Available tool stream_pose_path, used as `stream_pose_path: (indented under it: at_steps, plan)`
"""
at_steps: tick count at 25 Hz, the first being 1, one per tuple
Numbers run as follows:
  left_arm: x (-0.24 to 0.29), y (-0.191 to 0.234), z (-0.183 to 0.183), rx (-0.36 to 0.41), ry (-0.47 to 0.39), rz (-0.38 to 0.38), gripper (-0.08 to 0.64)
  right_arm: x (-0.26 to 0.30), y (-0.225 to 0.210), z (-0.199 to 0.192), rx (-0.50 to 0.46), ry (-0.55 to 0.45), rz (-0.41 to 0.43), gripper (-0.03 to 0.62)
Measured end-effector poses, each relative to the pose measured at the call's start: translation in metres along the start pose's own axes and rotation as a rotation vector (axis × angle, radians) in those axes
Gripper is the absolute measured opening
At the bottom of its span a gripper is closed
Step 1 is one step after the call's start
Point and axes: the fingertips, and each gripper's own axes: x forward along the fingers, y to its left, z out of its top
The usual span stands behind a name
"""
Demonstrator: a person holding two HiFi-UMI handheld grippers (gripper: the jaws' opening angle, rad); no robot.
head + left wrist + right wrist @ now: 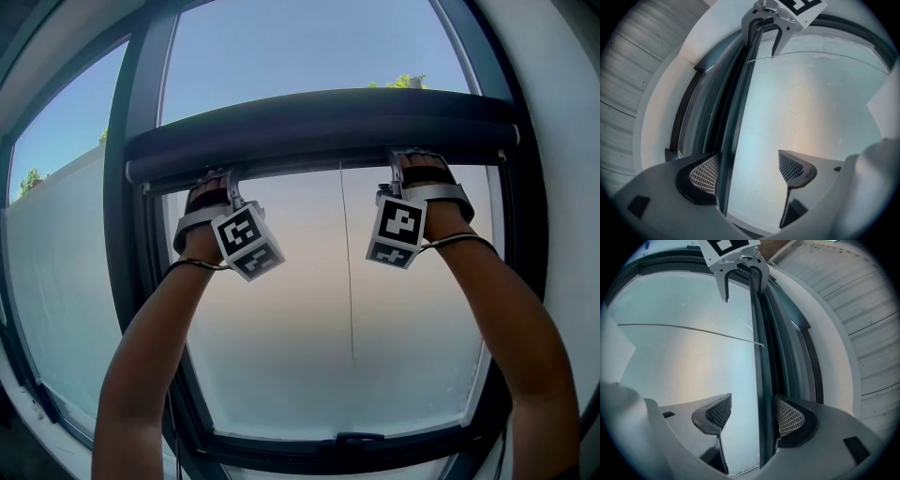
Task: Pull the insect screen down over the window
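The insect screen is rolled up in a dark housing across the top of the window. Its thin bottom rail runs along the underside. My left gripper and right gripper are both raised to that rail. In the left gripper view the rail passes between the open jaws of my left gripper, against the left pad, with the other pad clear. In the right gripper view the rail lies next to the right pad of my open right gripper.
The dark window frame surrounds frosted-looking glass. A thin cord hangs down the middle of the pane. A handle sits on the bottom frame. White wall flanks the window on the right.
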Motion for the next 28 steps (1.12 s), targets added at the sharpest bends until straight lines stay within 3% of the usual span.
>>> stream_pose_path:
  at_steps: [6, 12, 20, 28]
  plan:
    - [0.002, 0.001, 0.002, 0.009, 0.0, -0.015, 0.38, 0.005, 0.002, -0.003, -0.039, 0.011, 0.007, 0.268]
    - [0.007, -0.003, -0.009, 0.12, 0.031, -0.029, 0.38, 0.006, 0.003, 0.001, -0.014, -0.005, 0.016, 0.268]
    - [0.0, -0.005, 0.001, 0.078, -0.027, -0.079, 0.38, 0.004, 0.005, -0.004, -0.027, 0.01, 0.055, 0.269]
    - [-0.005, -0.013, -0.001, 0.079, -0.021, -0.052, 0.38, -0.003, 0.018, -0.002, -0.023, 0.013, 0.084, 0.287]
